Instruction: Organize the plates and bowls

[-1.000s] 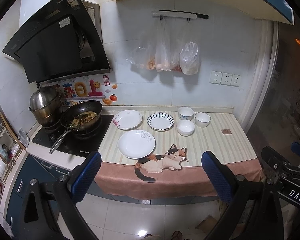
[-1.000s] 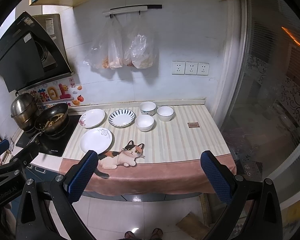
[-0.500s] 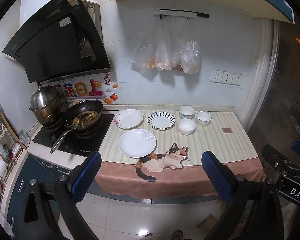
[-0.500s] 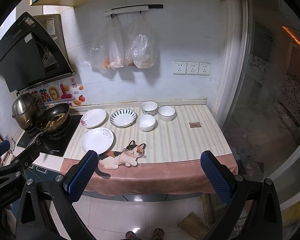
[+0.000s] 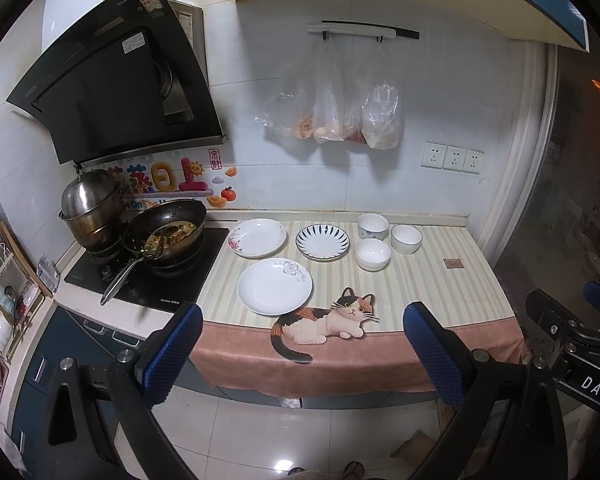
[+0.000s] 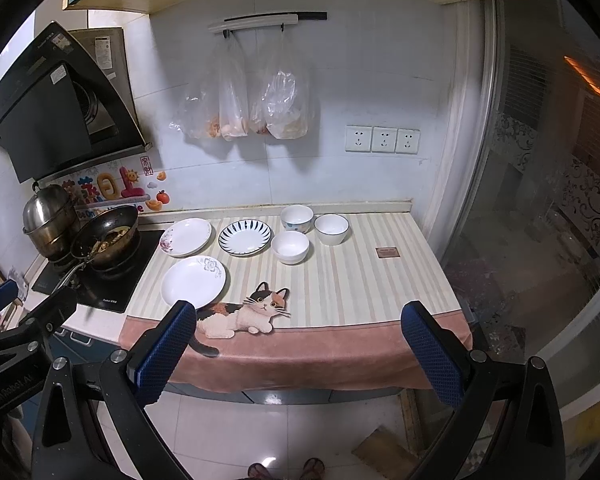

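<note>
Three plates lie on the striped counter cloth [image 5: 440,284]: a white plate with a grey flower [image 5: 274,286] nearest me, a pink-flowered plate [image 5: 257,237] behind it, and a blue-striped plate [image 5: 323,241] to its right. Three white bowls [image 5: 373,254] [image 5: 373,225] [image 5: 406,239] cluster right of the plates. The same plates [image 6: 193,282] [image 6: 245,237] and bowls [image 6: 290,246] show in the right wrist view. My left gripper [image 5: 300,330] and right gripper [image 6: 298,328] both hang open and hold nothing, well short of the counter's front edge.
A wok [image 5: 165,230] with food and a steel pot [image 5: 90,210] sit on the black hob at left. Plastic bags [image 5: 332,120] hang on the back wall. A small brown square [image 5: 453,263] lies at the cloth's right. A glass partition [image 6: 540,200] bounds the right side.
Both views have shifted very slightly; the dishes stay where they were and both grippers remain open.
</note>
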Demonstrator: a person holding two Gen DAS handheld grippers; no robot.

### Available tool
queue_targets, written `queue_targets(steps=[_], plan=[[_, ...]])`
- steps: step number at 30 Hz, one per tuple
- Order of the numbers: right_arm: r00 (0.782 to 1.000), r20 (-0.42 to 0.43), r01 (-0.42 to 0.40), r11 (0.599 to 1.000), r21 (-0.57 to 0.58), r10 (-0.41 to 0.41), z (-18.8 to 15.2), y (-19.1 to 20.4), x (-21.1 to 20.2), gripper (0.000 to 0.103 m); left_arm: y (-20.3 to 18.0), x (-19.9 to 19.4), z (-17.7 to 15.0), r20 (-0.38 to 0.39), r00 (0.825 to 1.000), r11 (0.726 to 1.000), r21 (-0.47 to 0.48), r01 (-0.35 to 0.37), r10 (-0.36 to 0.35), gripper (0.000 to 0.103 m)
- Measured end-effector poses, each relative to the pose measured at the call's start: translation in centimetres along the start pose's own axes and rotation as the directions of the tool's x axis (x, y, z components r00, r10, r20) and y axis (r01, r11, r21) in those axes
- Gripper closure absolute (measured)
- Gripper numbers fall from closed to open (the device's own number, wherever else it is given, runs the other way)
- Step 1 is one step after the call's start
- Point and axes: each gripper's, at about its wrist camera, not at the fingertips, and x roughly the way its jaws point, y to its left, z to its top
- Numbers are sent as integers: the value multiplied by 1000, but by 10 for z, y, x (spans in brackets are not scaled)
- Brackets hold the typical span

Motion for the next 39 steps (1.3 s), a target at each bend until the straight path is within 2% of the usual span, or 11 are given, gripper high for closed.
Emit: queue_targets(steps=[16, 29, 35, 38, 39], plan=[[1000, 18, -7, 1000, 5, 7, -4, -6, -6, 0, 1, -2, 0, 4, 1000, 1000, -1, -4, 4, 0], [1000, 23, -14, 1000, 10, 13, -10, 6, -12, 0, 14, -4, -3, 9, 1000, 1000, -1, -5, 5, 0], [999, 32, -13, 999, 35, 12, -9, 20, -1, 0, 41, 18, -7, 27, 999, 1000, -4, -21, 21, 0], [996, 55, -70, 997, 35, 68, -13, 28, 23, 0, 59, 43, -9, 39, 998, 999, -12, -52, 52, 0], [996, 28, -82, 996, 34, 81, -15, 32, 41, 0, 65, 54, -10, 42, 997, 998, -14, -69, 69, 0]])
